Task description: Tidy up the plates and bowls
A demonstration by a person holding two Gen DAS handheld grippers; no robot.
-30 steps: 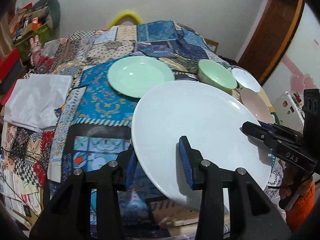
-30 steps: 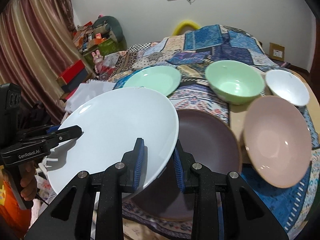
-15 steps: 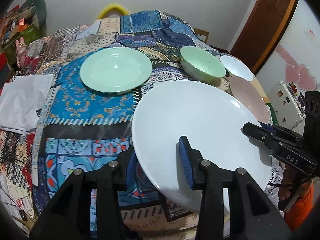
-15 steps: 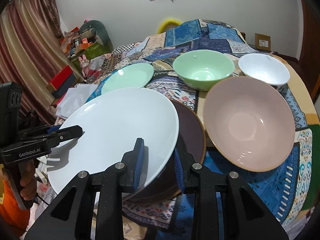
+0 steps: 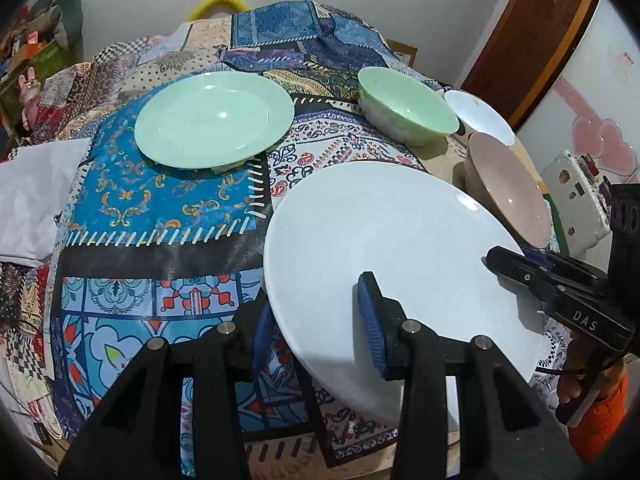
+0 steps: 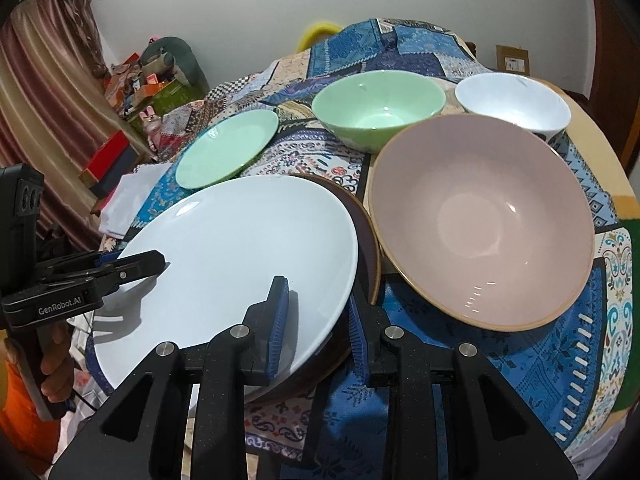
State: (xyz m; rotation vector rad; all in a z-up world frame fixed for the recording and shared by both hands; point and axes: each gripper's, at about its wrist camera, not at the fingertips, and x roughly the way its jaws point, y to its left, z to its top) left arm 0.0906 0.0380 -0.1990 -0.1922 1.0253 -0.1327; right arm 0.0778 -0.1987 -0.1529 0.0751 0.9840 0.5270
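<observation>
- The green plate (image 5: 214, 120) lies flat on the patchwork cloth (image 5: 160, 200) at the far left of the worktop, on its own and well apart from both tools. It looks like the next flat piece to gather.
- The left gripper (image 5: 316, 320) pinches the near-left rim of the white plate (image 5: 384, 248). One blue pad sits on the plate's upper face and the other is tucked beneath the edge, so its jaws are clamped on the plate.
- The white plate is carried level between the two tools, one at each side of the rim. I reckon that is because it is broad and slick, and a single pinch would let it tip.
- It hangs over the brown plate (image 6: 366, 248), whose dark rim peeks out on the right. The aim seems to be to stack flat on flat. I cannot tell whether the two already touch.
- The right gripper (image 6: 318, 316) straddles the near-right rim. Its left pad presses the top face and its right pad sits outside and below the edge, so these jaws too are closed on the white plate.
- The pink bowl (image 6: 480, 220) sits just beside the brown plate, with the green bowl (image 6: 378, 106) and white bowl (image 6: 514, 106) behind it. The deep pieces are grouped on the right.
</observation>
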